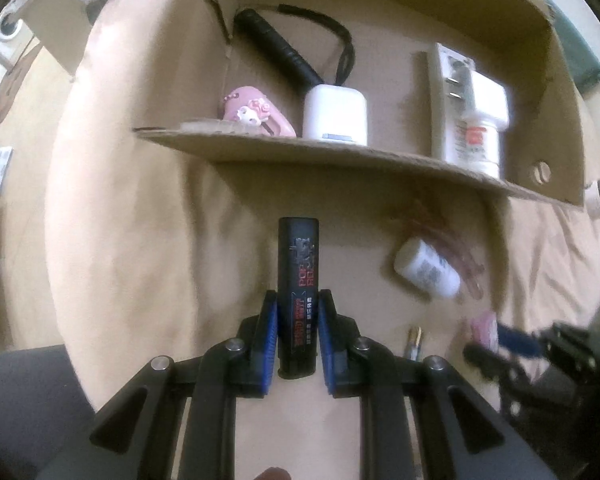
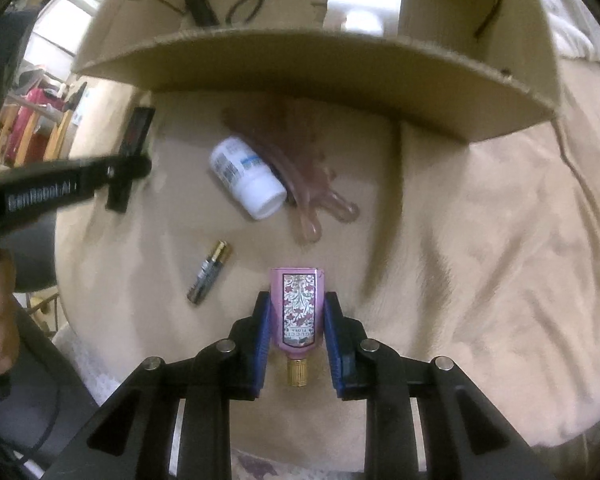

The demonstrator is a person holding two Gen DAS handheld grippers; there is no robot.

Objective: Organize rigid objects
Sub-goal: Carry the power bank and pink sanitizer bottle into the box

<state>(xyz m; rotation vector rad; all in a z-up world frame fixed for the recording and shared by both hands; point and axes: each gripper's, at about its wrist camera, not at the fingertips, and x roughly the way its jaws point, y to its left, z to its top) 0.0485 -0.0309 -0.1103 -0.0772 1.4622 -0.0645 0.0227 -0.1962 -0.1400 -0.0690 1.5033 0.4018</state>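
Note:
My left gripper (image 1: 298,300) is shut on a black tube with red print (image 1: 299,288), held in front of an open cardboard box (image 1: 340,156). The right wrist view shows the same tube (image 2: 134,140) at the left. My right gripper (image 2: 298,300) is shut on a small pink perfume bottle (image 2: 299,310) with a gold cap, above the beige cloth. The right gripper with the pink bottle (image 1: 486,328) shows blurred at the lower right of the left wrist view.
Inside the box lie a black strapped handle (image 1: 280,46), a pink case (image 1: 256,114), a white case (image 1: 335,114) and a white bottle (image 1: 476,136). On the cloth lie a white pill bottle (image 2: 246,178), pink scissors (image 2: 316,200) and a battery (image 2: 210,272).

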